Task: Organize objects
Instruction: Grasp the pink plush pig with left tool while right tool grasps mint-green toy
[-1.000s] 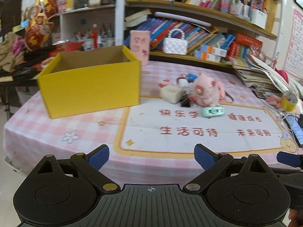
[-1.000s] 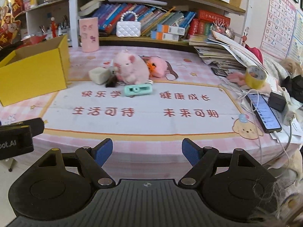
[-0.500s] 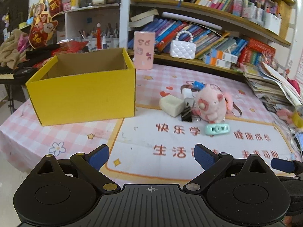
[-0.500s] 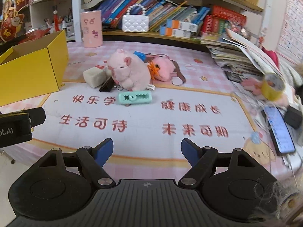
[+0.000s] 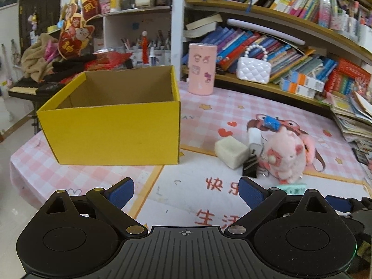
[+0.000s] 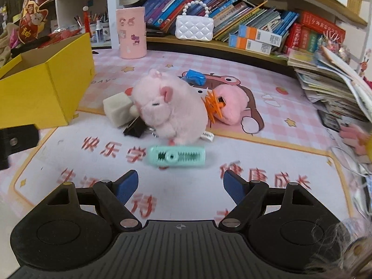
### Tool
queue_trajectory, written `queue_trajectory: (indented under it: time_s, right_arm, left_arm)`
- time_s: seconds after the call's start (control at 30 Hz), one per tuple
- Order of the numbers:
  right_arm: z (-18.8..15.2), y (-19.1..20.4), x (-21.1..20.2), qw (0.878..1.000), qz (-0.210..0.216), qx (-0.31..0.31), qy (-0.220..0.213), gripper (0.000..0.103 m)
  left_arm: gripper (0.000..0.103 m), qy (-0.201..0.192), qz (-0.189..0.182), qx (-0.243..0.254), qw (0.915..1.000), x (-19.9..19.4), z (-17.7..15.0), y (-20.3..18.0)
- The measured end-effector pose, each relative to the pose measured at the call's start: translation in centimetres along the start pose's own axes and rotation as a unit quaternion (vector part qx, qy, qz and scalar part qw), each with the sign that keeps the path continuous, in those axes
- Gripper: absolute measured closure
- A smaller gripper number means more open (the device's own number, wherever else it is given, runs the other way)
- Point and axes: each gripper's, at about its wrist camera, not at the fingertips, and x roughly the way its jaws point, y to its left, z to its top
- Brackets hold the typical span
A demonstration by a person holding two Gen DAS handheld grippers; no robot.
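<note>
So we're basically at the start here. The yellow box [image 5: 111, 127] sits open at about 10 o'clock on the table from our left gripper [image 5: 186, 191], and as far as we can see inside it's empty, though its floor is mostly hidden by the front wall. Nothing is sorted yet.

Everything we need to tidy is bunched in one little pile at roughly 1 o'clock of the left view: the pink plush [image 6: 167, 111], a white block [image 6: 117, 110] touching it, a black binder clip [image 6: 134, 129] tucked between them, a blue clip thing [image 6: 194, 78] behind, a second pink fuzzy thing [image 6: 229, 105] with an orange spiky clip [image 6: 215, 107], plus the mint green clip [image 6: 176, 157] lying alone just in front.

Both grippers are wide open with nothing between the fingers. The right gripper [image 6: 180, 186] has the mint clip dead ahead at 12 o'clock, near but not touching, so we guess that's the first pick.

For room: the printed mat [image 6: 232, 139] between us and the pile is bare, easy approach. The box's corner is close to the white block, so swinging left needs a lift over that wall. At 3 o'clock there's a messy stack of books [image 6: 330, 86] and cables near the table edge, best avoided. The pink cup [image 5: 201, 68] stands just behind the box.
</note>
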Motion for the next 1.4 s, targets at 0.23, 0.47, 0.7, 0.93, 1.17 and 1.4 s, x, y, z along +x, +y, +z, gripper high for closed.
queue_trajectory:
  time_s: [0.23, 0.47, 0.7, 0.93, 1.17, 1.4]
  right_arm:
    - [1.3, -0.6, 3.8, 0.999, 0.028, 0.014, 0.011, 0.024]
    - [1.5, -2.4, 4.0, 0.998, 0.054, 0.016, 0.012, 0.037]
    - [1.8, -5.7, 1.6, 1.000, 0.027, 0.010, -0.003, 0.037]
    - [1.1, -8.2, -0.4, 1.000, 0.011, 0.012, -0.006, 0.037]
    - [0.7, -8.7, -1.0, 1.000, 0.005, 0.013, 0.000, 0.037]
    - [0.5, -8.1, -1.8, 1.000, -0.001, 0.009, -0.007, 0.037]
  left_arm:
    - [0.005, 0.010, 0.027, 0.000, 0.9996, 0.8, 0.7, -1.0]
    - [0.005, 0.007, 0.001, 0.011, 0.9999, 1.8, 1.6, -3.0]
    - [0.005, 0.010, -0.064, 0.032, 0.9974, 4.3, 2.7, -7.0]
    - [0.006, 0.036, -0.119, 0.021, 0.9920, 8.4, 4.1, -10.5]
    - [0.045, 0.061, -0.156, 0.009, 0.9857, 10.9, 4.4, -11.9]
    - [0.052, 0.005, -0.208, 0.012, 0.9781, 6.2, 4.7, -11.0]
